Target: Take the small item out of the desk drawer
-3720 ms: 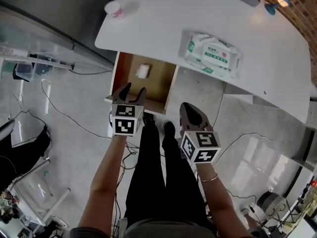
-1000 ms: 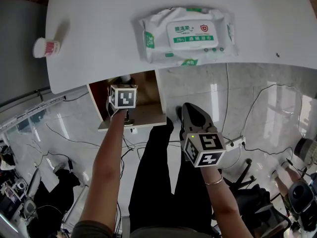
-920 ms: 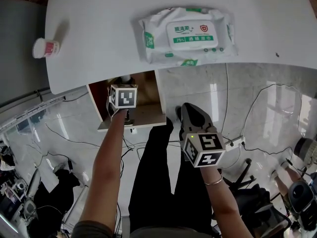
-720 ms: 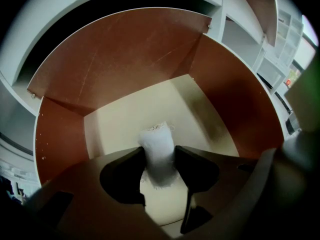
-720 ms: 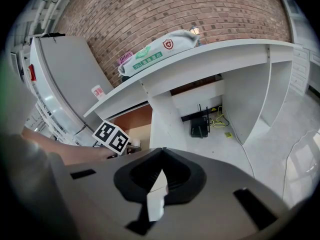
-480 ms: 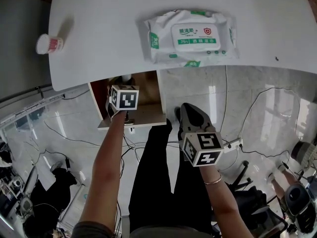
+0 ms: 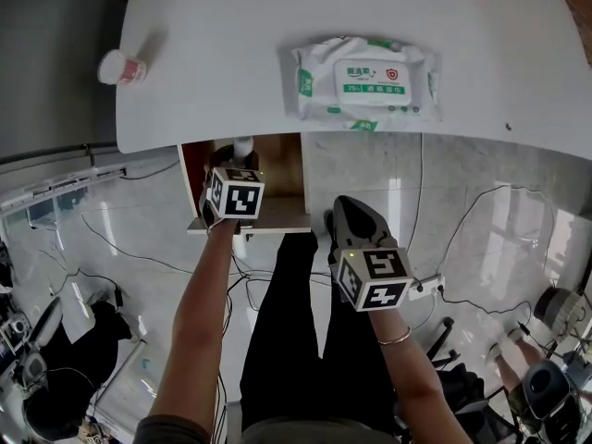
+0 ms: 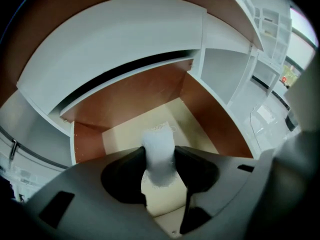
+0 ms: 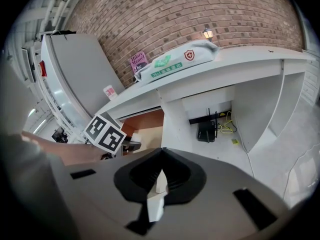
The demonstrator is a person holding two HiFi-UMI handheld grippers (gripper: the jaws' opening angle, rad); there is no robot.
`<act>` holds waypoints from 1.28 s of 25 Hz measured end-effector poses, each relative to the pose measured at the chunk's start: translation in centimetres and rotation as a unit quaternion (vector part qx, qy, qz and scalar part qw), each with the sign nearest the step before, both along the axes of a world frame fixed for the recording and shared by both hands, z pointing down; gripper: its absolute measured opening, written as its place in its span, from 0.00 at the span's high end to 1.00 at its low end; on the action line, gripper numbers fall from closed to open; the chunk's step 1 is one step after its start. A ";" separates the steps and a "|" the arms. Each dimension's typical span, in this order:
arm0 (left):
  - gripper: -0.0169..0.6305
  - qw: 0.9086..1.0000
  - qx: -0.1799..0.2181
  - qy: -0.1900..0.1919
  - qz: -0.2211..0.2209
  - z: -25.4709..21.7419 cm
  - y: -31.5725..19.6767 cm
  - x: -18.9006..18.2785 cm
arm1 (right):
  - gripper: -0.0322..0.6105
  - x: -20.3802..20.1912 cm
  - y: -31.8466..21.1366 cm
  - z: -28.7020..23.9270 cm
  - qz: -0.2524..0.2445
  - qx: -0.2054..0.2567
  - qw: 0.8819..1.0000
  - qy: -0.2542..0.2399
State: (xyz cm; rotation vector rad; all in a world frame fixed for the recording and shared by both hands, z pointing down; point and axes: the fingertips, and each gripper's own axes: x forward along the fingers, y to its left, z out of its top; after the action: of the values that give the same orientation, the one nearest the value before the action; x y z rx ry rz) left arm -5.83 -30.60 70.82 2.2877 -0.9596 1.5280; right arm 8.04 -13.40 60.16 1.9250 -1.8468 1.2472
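Left claw: the left claw (image 8: 160, 157) reached down into the open drawer (image 8: 125, 96), its jaws closing on the small item (image 8: 158, 139), and both tips already touched the item's sides.
Small item: white and soft-looking (the left gripper view blurred its surface). It stood upright between the left jaws, over the drawer's pale floor and near the front of the drawer.
Drawer: it was pulled out from under the near edge of the table (image 7: 231, 26), towards the table's left end. It had brown inner walls and a white front panel. No other contents showed on the floor seen in the left gripper view.
Right claw: the right claw (image 9: 161, 169) was held in the air to the right of the drawer and clear of it, above the person's legs. Its jaws were together at the tips, with nothing between them.
Table top: a pack of wipes (image 7: 365, 79) lay flat near the front edge, to the right of the drawer. A small cup (image 7: 123, 67) stood at the far left edge, well apart from the pack.
Under the table: a black box with two aerials (image 9: 206, 132) sat on the floor against the back panel, with cables beside it.
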 end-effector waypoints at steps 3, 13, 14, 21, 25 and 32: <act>0.68 1.000 0.003 0.006 -0.001 -1.4 0.6 -0.2 | 0.94 -0.2 -0.1 -1.0 -0.008 0.007 1.000 0.001; 0.68 0.999 0.017 0.025 -0.013 -5.9 2.9 -0.4 | 0.94 -0.3 -0.1 -3.9 -0.038 0.025 0.999 0.009; 0.68 0.999 0.018 0.028 -0.014 -6.2 3.1 -0.4 | 0.94 -0.3 -0.1 -4.1 -0.041 0.027 0.999 0.010; 0.68 0.998 0.030 0.050 -0.031 -9.1 4.4 -0.1 | 0.94 -0.1 -0.1 -5.9 -0.061 0.038 0.997 0.019; 0.68 0.996 0.038 0.064 -0.045 -10.9 5.0 0.0 | 0.94 0.2 -0.1 -6.7 -0.071 0.044 0.996 0.024; 0.68 0.994 0.043 0.081 -0.065 -13.6 6.5 -0.7 | 0.94 -0.1 -0.4 -8.5 -0.087 0.058 0.994 0.028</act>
State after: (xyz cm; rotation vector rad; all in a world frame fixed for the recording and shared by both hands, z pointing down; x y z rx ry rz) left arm -6.50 -24.14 57.22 2.3155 -1.1243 1.2522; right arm 7.91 -13.81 51.68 1.7894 -2.0477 1.0437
